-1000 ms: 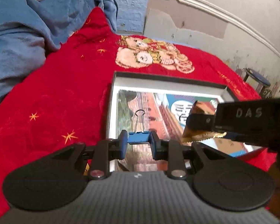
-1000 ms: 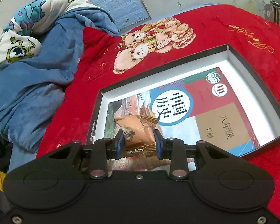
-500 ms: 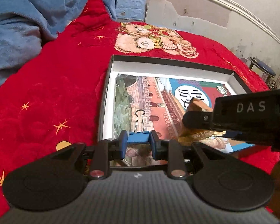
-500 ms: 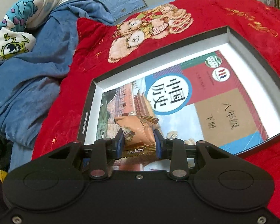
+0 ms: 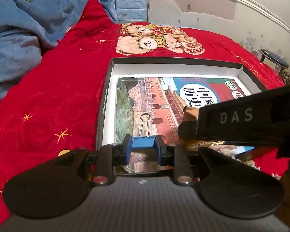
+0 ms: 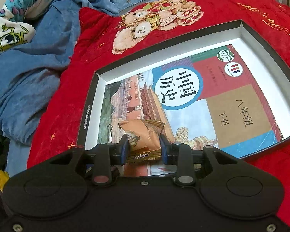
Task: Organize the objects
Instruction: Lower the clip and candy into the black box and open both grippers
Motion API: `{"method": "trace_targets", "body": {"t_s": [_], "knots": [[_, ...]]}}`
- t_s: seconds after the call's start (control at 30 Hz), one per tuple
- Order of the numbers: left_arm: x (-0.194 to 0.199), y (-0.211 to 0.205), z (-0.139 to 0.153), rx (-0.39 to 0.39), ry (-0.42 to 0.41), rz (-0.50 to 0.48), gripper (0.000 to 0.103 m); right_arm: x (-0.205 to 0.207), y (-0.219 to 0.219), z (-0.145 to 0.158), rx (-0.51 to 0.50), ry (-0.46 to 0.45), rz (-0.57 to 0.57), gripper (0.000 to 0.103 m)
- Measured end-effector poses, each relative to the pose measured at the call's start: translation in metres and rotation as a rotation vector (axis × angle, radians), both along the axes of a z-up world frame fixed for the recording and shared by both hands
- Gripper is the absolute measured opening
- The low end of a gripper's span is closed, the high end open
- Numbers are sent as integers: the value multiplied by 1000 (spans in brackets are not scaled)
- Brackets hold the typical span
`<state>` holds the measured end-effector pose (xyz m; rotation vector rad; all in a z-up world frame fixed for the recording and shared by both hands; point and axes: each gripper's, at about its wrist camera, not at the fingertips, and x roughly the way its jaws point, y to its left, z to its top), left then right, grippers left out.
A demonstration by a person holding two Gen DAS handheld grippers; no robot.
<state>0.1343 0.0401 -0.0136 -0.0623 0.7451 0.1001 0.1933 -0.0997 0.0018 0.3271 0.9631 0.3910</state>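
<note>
Two tools are gripping items at lower centre of their views: left tool (image 5: 143,147) is pinching a blue binder clip (image 5: 143,144), right tool (image 6: 144,147) is pinching an orange snack packet (image 6: 142,135), both hovering over a textbook (image 6: 203,104) lying in a shallow box (image 6: 261,36) on a red bed cover (image 5: 58,96).

My work sits on a bed (image 5: 54,100) covered by a red blanket (image 6: 241,2) printed with teddy bears (image 5: 154,40) and small gold stars; a crumpled blue blanket (image 5: 25,38) is heaped along its far left side, a cartoon-print cloth (image 6: 11,32) lying against that heap; a shallow dark-rimmed box (image 6: 268,46) with white inner walls rests flat on the red blanket, just this side of the bears.
</note>
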Motion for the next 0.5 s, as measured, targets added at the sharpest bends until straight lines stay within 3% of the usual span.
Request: {"method": "trace_targets", "body": {"t_s": [0.5], "knots": [[0, 4, 0, -33, -6, -16, 31, 0, 3, 0, -17, -4, 13, 32]]}}
